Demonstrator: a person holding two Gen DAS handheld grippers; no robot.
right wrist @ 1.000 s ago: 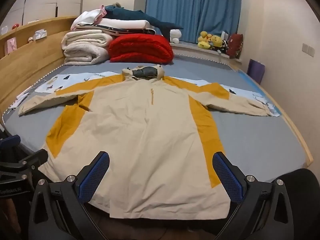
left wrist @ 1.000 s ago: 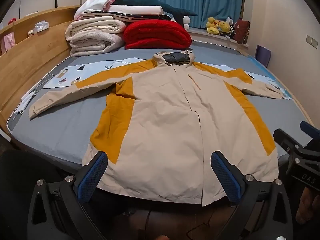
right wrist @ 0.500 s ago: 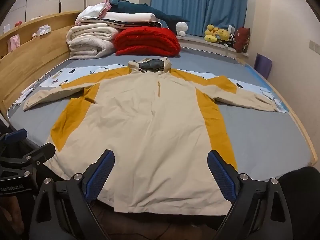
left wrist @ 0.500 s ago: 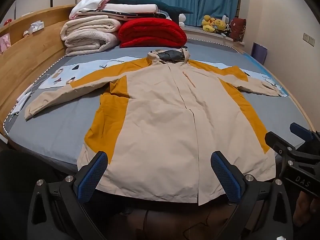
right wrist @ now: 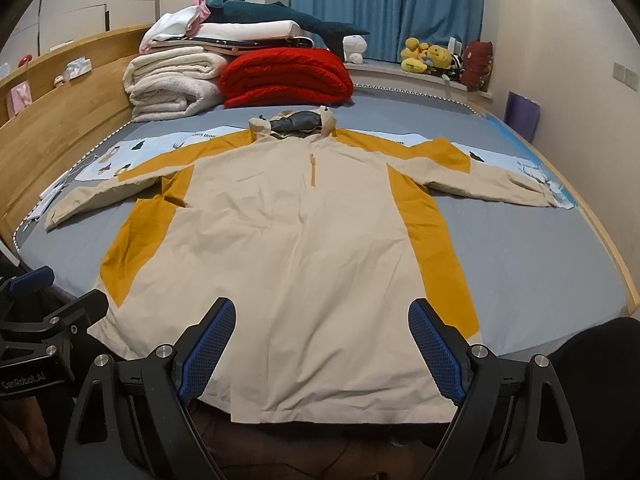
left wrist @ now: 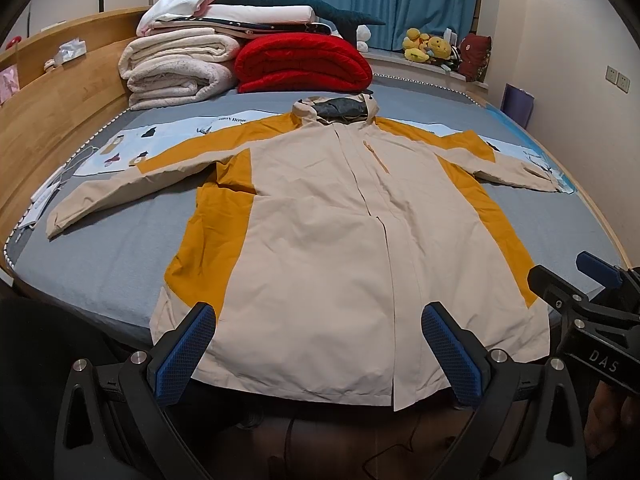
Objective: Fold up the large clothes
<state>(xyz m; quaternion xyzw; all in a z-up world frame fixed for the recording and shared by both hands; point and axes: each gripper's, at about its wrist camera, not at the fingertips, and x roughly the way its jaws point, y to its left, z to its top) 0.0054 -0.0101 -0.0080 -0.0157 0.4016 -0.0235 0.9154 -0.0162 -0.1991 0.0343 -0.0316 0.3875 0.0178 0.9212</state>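
A large beige and mustard hooded jacket (left wrist: 320,232) (right wrist: 288,240) lies flat, front up, on the grey bed (left wrist: 100,248), sleeves spread to both sides and hem hanging over the near edge. My left gripper (left wrist: 318,344) hovers open just short of the hem, blue pads wide apart, nothing between them. My right gripper (right wrist: 320,340) is likewise open and empty in front of the hem. Each view catches the other gripper at its side edge: the right gripper (left wrist: 592,316) and the left gripper (right wrist: 36,320).
Folded white blankets (left wrist: 176,68) and a red quilt (left wrist: 300,64) are stacked at the far end of the bed. A wooden headboard (left wrist: 44,116) runs along the left. Plush toys (left wrist: 428,48) sit on the window sill under blue curtains. A printed light-blue sheet (left wrist: 132,148) lies under the sleeves.
Both grippers have pulled back slightly and lowered, so the jacket sits a little further off in view. The right gripper's jaws have narrowed a touch. The jacket has not moved.
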